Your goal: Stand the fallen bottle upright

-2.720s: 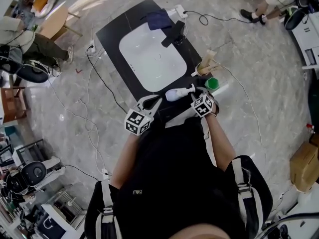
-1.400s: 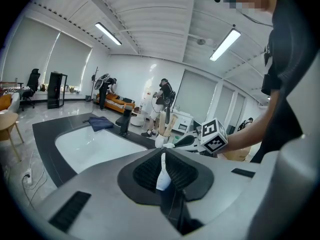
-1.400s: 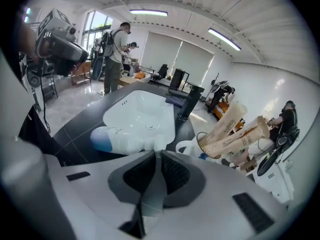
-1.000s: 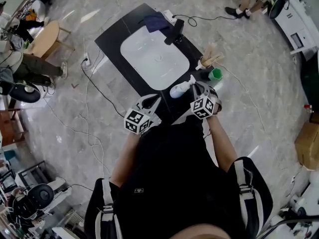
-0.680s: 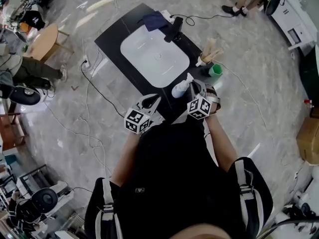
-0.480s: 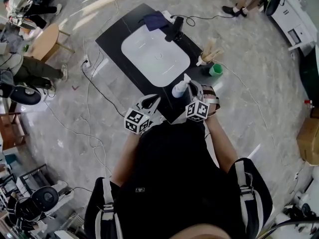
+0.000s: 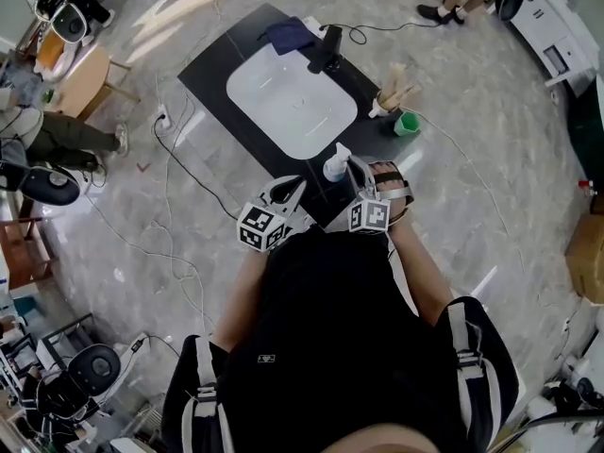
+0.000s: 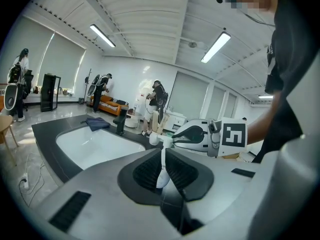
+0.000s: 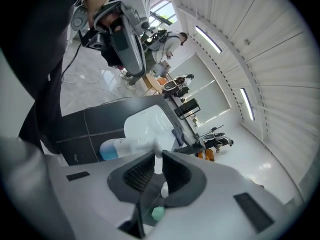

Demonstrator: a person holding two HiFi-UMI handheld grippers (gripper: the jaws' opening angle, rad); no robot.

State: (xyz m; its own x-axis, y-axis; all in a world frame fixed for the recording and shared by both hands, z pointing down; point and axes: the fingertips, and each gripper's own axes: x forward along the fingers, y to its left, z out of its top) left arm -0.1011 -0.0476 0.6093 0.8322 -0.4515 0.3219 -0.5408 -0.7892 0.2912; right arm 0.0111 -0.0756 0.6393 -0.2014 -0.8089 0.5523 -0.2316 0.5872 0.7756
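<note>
My right tongs [image 9: 158,157] are clenched on the thin white neck of the bottle [image 7: 332,166], just under its pump top. They have just been easing a touch wider, with the neck between the ribbed black pads. The bottle is rounded white plastic with a pale blue band at its base. It sits over the near right part of the black tabletop [image 7: 212,69], just beside the near corner of the sink [image 7: 283,92], with its pump end highest. I cannot tell whether its base touches the tabletop. There is faint print on its side that I cannot read.

My left tongs [image 8: 161,156] have their pads drawn close together, gripping nothing, near the tabletop's front edge.

The sink is a smooth, glossy white basin with rounded corners, set into the dark tabletop. A black tap [image 7: 327,50] stands at its far rim, beside a dark blue cloth [image 7: 286,34]. At the right corner is a small green cup [image 7: 406,124]; what is in it I cannot make out.
</note>
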